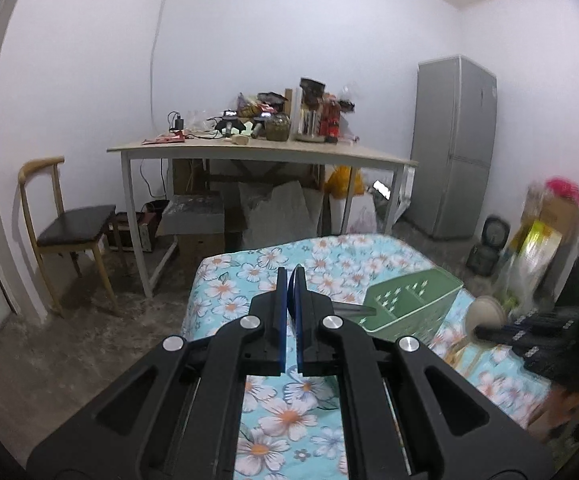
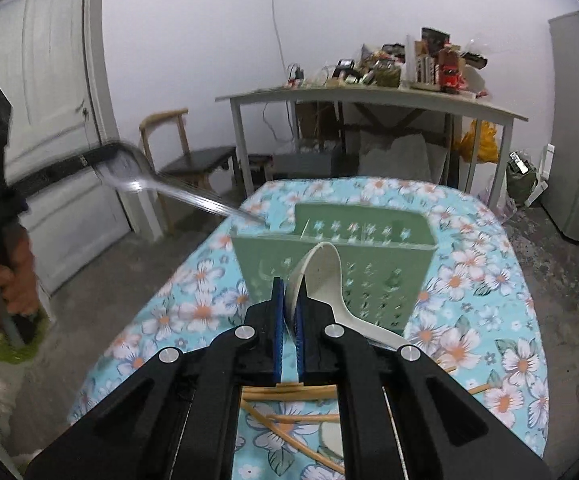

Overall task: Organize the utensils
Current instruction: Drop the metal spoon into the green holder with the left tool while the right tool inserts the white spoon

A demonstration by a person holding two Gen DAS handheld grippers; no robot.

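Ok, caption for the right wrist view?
Right tongs grip a white spoon before the green caddy; metal spoon approaches.

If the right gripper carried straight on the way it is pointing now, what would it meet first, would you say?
Most likely the green utensil caddy: the right gripper, shut on the white spoon, points at the caddy's near wall. The spoon's bowl would probably touch first, though the depth is hard to judge.
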